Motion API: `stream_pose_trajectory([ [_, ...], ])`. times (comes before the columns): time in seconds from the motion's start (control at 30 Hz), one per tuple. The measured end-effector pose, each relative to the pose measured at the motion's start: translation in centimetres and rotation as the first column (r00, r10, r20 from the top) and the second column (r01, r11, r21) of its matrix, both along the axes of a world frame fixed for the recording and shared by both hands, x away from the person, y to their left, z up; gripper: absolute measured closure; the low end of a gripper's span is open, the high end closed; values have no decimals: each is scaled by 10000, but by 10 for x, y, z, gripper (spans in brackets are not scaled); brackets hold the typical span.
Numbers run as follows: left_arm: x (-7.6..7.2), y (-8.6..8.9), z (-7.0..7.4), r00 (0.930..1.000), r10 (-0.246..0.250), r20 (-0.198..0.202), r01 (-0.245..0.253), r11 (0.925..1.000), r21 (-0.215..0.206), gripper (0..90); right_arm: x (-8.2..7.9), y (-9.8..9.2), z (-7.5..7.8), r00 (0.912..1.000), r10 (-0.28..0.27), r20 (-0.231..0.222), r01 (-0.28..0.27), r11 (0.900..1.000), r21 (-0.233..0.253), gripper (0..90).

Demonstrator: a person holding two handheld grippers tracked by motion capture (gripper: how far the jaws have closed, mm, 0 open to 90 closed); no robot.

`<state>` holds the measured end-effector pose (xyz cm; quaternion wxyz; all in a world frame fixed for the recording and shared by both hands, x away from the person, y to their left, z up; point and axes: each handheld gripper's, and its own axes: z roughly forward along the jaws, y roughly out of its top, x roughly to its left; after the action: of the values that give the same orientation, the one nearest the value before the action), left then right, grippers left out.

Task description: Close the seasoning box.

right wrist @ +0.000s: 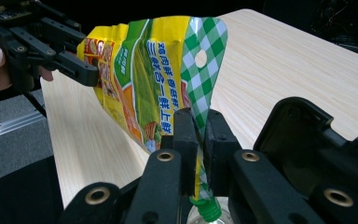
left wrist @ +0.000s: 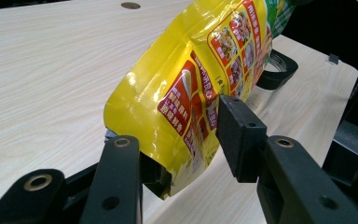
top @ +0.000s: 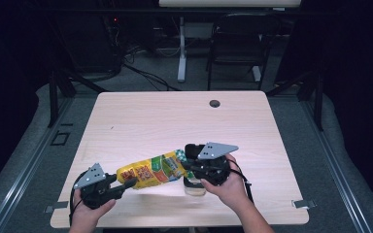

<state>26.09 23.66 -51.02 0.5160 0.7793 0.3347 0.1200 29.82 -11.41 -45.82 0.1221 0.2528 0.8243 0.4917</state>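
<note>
Yellow seasoning pouch is held clear of the bench, slung between the two tools near the front edge, tilted so its green-checked top end sits higher on the right.

Left tool: jaws around the pouch's bottom end. In the left gripper view one jaw presses the back face of the pouch and the other block touches the printed front; the foil bulges between them. Reads as clamped on the pouch.

Right tool: in the right gripper view both jaw blocks are closed tight on the checked strip just below the hang hole, pouch fanning out above them. A green spout pokes out under the jaws, pointing down over a clear container standing on the bench directly beneath the right hand. Container mouth is partly visible; whether the spout touches it cannot be told.

Black lid-like piece lies on the bench beyond the pouch.
</note>
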Motion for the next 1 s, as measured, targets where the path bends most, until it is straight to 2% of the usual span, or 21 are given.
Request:
stream_pose_trajectory([
  [0.1, -1, -1, 1, 10000, 19, 23, -19, 10000, 82, 625, 0, -1, 0, 9998, 46, -204, -45, 10000, 46, 845],
  [0.33, -1, -2, 6, 10000, -15, 88, 13, 9998, 200, 625, 1, -5, -1, 9979, 82, -636, -97, 9997, -224, 831],
  [0.67, 1, -5, 12, 9999, -46, 151, 40, 9992, 390, 624, 1, -6, -3, 9973, 97, -728, -160, 9961, -865, 829],
  [1.0, 2, -8, 18, 9996, -43, 263, 31, 9988, 479, 623, -1, -6, -2, 9969, 36, -787, -125, 9936, -1125, 844],
])
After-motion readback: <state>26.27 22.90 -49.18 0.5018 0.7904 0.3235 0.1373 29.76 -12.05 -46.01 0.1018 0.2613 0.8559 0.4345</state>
